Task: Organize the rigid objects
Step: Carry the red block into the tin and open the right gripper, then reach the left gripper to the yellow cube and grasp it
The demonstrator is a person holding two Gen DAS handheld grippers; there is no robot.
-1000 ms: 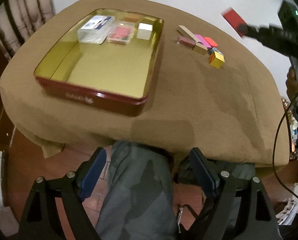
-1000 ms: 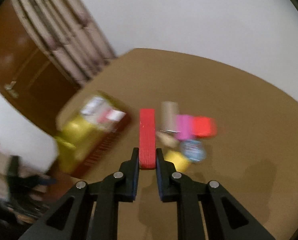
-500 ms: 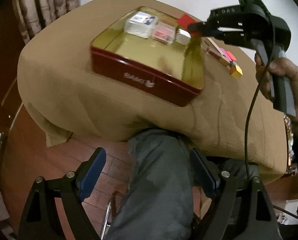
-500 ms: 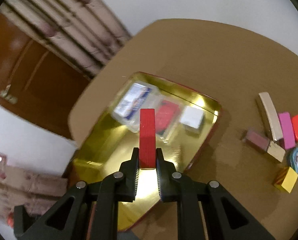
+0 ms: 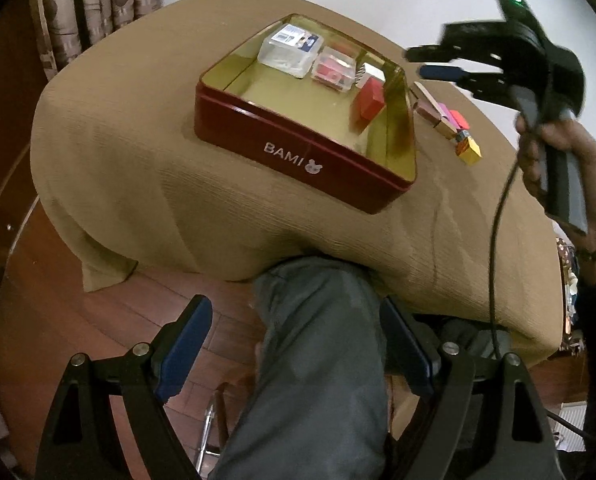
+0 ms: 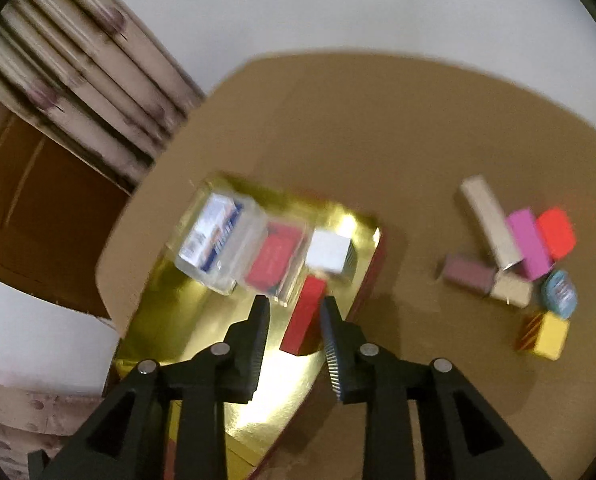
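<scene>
My right gripper [image 6: 292, 306] is opening above the tin [image 5: 298, 152]; the red block [image 6: 303, 314] lies inside, released. The 7 loose pieces [image 6: 514, 256] lie to its right, nearer than to my open, empty left gripper [image 5: 294, 344].

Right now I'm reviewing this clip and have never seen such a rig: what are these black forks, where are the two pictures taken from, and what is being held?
There is no robot. A person holds a hand-operated two-finger gripper in each hand, and each gripper carries a fisheye camera looking along its fingers.

The left wrist view shows the left gripper open and empty, low by the person's knee, before a table under a tan cloth.

The right wrist view looks down on a red tin with a gold inside. The right gripper has its jaws opening; the red block lies in the tin between them, seemingly just released. Two clear cases and a white box sit at the tin's far end.

Beside the tin, a cluster of small blocks waits on the cloth.
</scene>
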